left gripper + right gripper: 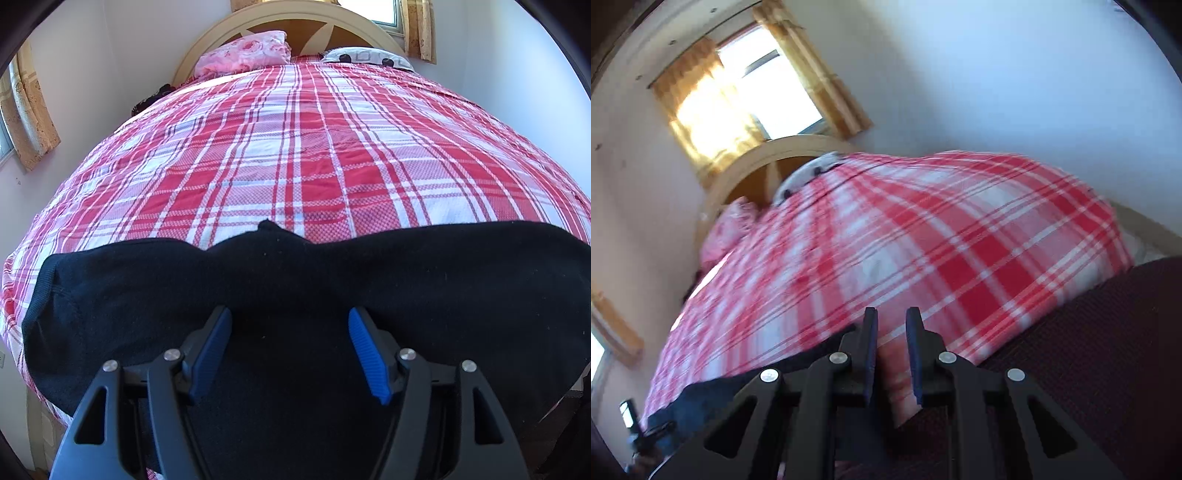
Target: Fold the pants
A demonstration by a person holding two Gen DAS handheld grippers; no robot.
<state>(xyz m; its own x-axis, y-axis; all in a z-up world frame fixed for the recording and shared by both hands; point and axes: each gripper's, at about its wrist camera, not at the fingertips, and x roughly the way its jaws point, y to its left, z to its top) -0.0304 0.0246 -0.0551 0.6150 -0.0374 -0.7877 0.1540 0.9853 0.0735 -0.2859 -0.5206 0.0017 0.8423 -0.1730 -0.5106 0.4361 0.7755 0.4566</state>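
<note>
**Spreading black pants across the foot of a plaid bed**

Lying crosswise on the near end of the bed, the black pants cover the red-and-white plaid bedspread from edge to edge in the left wrist view. The left gripper is poised over the middle of the garment with its blue-padded fingers spread wide and nothing between them; whether the tips touch the cloth cannot be told. At the head of the bed a pink floral pillow sits beside a white patterned pillow, both against a rounded wooden headboard.

The right wrist view is tilted and motion-blurred. The right gripper has its fingers drawn near each other, a narrow gap left between them and no cloth caught there. Dark fabric of the pants shows at its lower left. A window with yellow curtains lies behind the headboard.
</note>
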